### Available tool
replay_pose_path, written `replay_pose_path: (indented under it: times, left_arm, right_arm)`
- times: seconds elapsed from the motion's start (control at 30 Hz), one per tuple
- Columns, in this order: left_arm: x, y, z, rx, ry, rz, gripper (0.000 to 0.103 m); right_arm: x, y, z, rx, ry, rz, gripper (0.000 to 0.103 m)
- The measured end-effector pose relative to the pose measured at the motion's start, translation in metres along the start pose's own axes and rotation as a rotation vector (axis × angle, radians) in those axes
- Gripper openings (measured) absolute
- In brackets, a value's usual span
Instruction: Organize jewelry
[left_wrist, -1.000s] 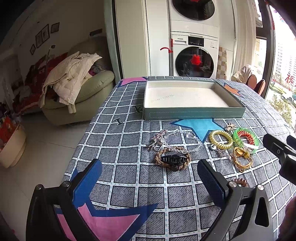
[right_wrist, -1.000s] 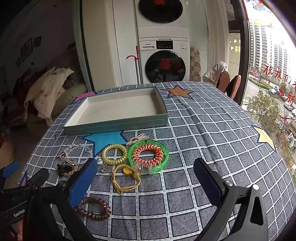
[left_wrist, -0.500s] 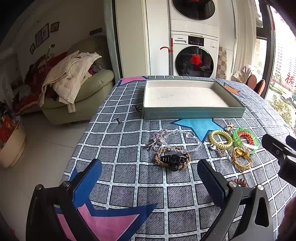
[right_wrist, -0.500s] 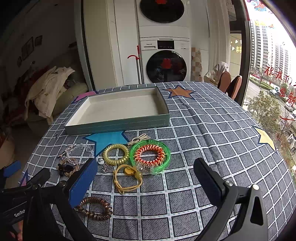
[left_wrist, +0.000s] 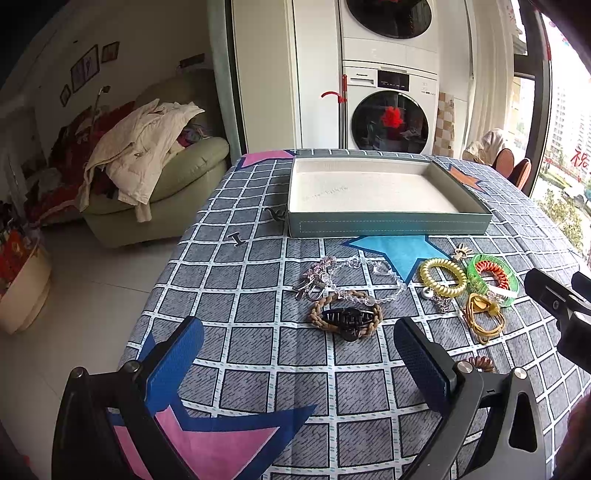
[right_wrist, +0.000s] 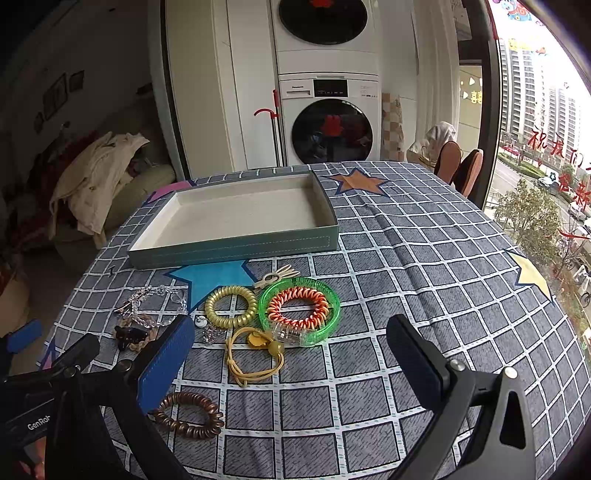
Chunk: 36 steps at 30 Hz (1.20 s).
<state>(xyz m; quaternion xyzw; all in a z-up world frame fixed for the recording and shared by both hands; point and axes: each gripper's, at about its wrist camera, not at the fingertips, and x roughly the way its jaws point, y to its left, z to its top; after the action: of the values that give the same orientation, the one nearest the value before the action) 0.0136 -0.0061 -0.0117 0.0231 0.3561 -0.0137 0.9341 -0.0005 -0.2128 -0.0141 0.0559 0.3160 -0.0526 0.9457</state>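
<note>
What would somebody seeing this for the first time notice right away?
Probably the bright cluster of hair ties and bracelets on the checked tablecloth, above all the green bangle ringing an orange coil tie. Behind them sits an empty teal tray. Both the left gripper and right gripper hover open, holding nothing.

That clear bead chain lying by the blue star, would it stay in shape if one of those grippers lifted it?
Probably not. The clear bead chain lies in a loose, uneven loop on the grid-patterned tablecloth, so it likely hangs limp when lifted. Its glassy beads look smooth and may slip. One end lies across the braided tan ring, which it might drag.
</note>
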Motion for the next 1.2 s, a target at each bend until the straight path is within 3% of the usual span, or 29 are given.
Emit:
replay_pose_path:
  times: [0.5, 0.83, 1.2]
  left_arm:
    - [0.005, 0.008, 0.002, -0.052, 0.004, -0.039, 0.103]
    - [0.024, 0.024, 0.003, -0.087, 0.089, -0.034, 0.103]
    - [0.035, 0.017, 0.004, -0.019, 0.133, -0.106, 0.103]
  right_arm:
    - [0.002, -0.002, 0.0, 0.004, 0.005, 0.0, 0.103]
    - [0.008, -0.015, -0.002, 0.028, 0.028, -0.011, 0.103]
    - [0.022, -0.038, -0.003, 0.07, 0.11, -0.039, 0.103]
